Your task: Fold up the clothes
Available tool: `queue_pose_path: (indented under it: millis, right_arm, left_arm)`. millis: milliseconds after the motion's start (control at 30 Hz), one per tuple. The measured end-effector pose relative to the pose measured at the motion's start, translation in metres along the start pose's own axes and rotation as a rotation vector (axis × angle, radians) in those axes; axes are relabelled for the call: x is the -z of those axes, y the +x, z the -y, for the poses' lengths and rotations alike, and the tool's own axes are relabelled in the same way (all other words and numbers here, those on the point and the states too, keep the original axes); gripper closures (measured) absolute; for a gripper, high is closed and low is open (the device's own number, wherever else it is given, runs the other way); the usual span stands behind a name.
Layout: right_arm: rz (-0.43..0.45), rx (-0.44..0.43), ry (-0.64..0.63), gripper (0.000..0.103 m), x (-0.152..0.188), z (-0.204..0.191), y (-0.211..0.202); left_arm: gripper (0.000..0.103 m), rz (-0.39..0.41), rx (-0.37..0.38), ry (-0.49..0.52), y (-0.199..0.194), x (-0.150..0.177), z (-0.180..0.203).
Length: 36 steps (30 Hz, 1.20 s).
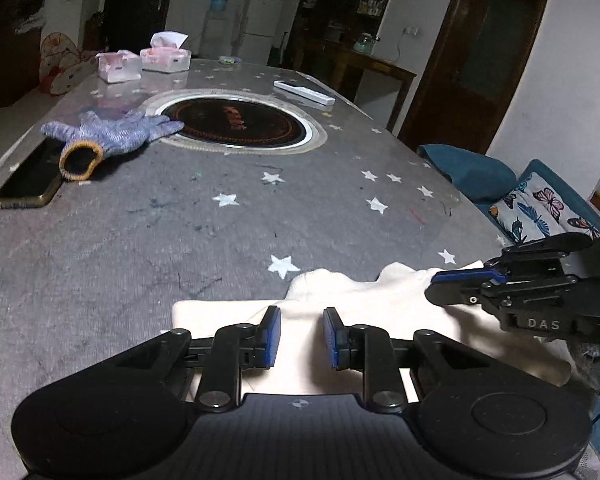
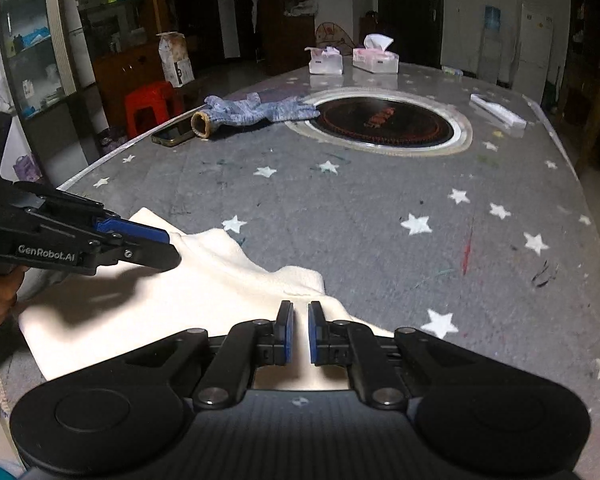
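Both hand-held grippers, left (image 1: 301,337) and right (image 2: 298,333), jaws parted, released over cream garment (image 2: 220,276) on starred table (image 2: 380,208).

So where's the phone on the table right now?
The phone lies flat at the table's far left edge in the left wrist view, partly under the cuff of the blue knit glove, left of the round inset burner.

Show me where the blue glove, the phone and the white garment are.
blue glove (image 1: 118,132): left wrist view, on the palm.
phone (image 1: 30,178): left wrist view, middle of the dark screen.
white garment (image 2: 204,280): right wrist view, on its upper layer.
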State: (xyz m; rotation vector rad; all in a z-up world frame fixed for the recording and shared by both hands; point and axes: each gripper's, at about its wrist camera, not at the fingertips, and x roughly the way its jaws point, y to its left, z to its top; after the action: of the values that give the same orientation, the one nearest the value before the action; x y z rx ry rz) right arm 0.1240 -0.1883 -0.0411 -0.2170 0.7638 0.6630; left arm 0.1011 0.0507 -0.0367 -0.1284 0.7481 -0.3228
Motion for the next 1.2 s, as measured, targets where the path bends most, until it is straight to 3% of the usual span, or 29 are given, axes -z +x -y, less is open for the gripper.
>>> queue_pose_path:
  millis: [167, 267, 400, 600, 833, 1200]
  right_arm:
    - [0.023, -0.024, -0.025, 0.086, 0.000, -0.013, -0.018]
    - [0.018, -0.046, -0.061, 0.073, 0.006, -0.024, -0.023]
    - [-0.011, -0.054, -0.062, 0.073, 0.017, -0.031, -0.020]
    - [0.031, -0.095, -0.083, 0.065, 0.023, -0.049, -0.046]
    - [0.007, -0.103, -0.143, 0.062, 0.041, -0.070, -0.038]
    - [0.029, -0.112, -0.142, 0.051, 0.043, -0.080, -0.040]
  left_arm:
    - [0.076, 0.010, -0.016, 0.022, -0.006, 0.003, 0.006]
    - [0.075, 0.030, -0.020, 0.061, -0.016, 0.008, 0.015]
    - [0.074, 0.061, -0.002, 0.137, -0.035, 0.021, 0.033]
    - [0.073, 0.100, -0.020, 0.225, -0.063, 0.050, 0.047]
    - [0.072, 0.103, -0.065, 0.248, -0.064, 0.079, 0.048]
    - [0.070, 0.144, -0.067, 0.257, -0.081, 0.077, 0.054]
